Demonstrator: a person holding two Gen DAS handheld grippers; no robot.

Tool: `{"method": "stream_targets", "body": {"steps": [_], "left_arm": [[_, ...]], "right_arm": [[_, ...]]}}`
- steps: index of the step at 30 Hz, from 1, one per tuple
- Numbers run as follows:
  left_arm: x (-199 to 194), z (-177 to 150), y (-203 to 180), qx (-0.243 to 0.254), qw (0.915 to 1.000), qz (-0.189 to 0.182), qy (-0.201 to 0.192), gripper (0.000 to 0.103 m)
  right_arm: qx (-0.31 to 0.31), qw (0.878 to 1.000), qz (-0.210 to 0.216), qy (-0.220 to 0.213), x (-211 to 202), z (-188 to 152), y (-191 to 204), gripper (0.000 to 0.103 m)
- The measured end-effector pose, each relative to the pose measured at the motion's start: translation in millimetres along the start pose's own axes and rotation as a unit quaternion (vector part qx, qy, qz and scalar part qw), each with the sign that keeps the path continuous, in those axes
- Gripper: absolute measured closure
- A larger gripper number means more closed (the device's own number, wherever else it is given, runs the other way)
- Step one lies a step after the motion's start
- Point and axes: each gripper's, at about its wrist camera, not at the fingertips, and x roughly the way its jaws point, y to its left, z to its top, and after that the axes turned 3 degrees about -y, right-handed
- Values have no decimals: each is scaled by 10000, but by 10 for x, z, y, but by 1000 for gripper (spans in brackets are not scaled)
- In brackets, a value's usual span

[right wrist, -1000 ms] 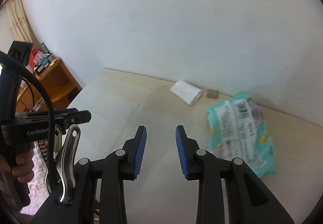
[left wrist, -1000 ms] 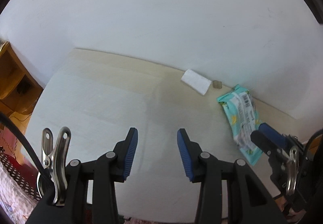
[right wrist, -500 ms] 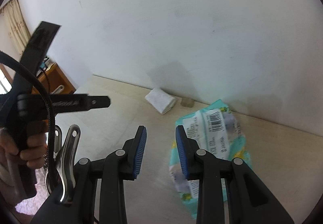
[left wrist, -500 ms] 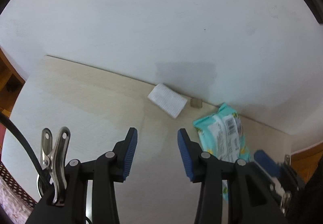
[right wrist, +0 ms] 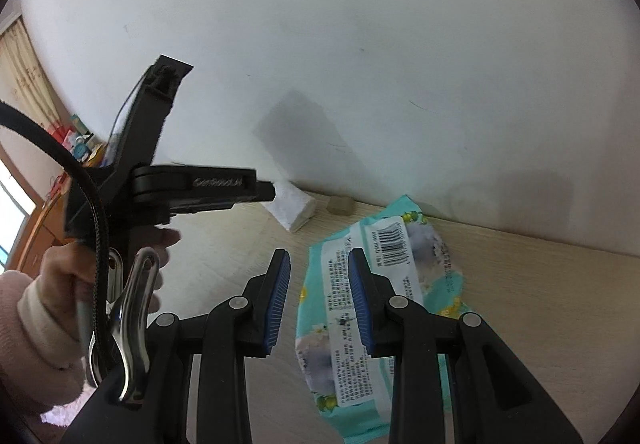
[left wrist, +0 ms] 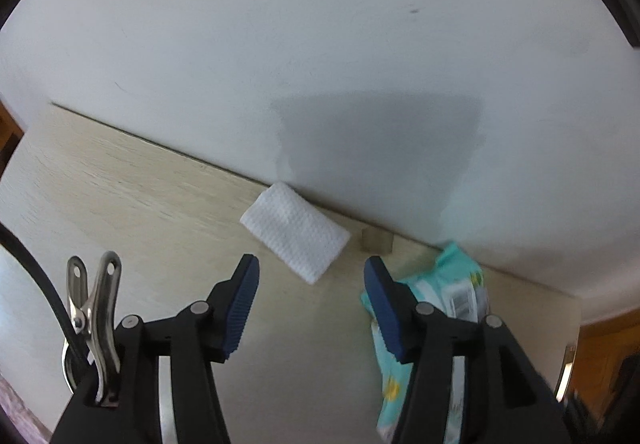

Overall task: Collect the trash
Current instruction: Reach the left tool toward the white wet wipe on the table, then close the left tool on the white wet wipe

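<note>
My left hand-held gripper (left wrist: pixel 310 304) hung with its jaws apart and nothing between them; they had just been opening wider, and the folded white tissue (left wrist: pixel 295 236) lay just ahead of the blue pads (left wrist: pixel 240 308), flat on the counter (left wrist: pixel 120 196) and close against the wall (left wrist: pixel 320 44). My right hand-held gripper (right wrist: pixel 318 300) stood with its jaws only partly apart and empty, above the near edge of the teal wipes packet (right wrist: pixel 380 284), which lay flat on the counter ahead of it and slightly to its right. I judged the tissue the riskier pick: it was soft and low, so pads closing too high would have pinched air or only the top layer, letting it unfold or slip out. The wall behind it left little room, and a steep approach could have driven a fingertip into the wall or counter. A small grey-brown block (left wrist: pixel 376 238) sat just beyond the right-hand pad, near enough to be nudged or caught by mistake. The packet was wider than my right jaws stood, so closing without opening first might only have pushed it away. Both hand-held grippers worked close together and could have bumped.
</note>
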Motion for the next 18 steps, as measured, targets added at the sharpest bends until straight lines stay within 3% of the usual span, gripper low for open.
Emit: {"method": "stream_targets", "body": {"steps": [18], "left_arm": [[738,68,53,-434,9971,477,405,45]], "right_arm": [[289,9995,-47,121,145,-76,-248,72]]}}
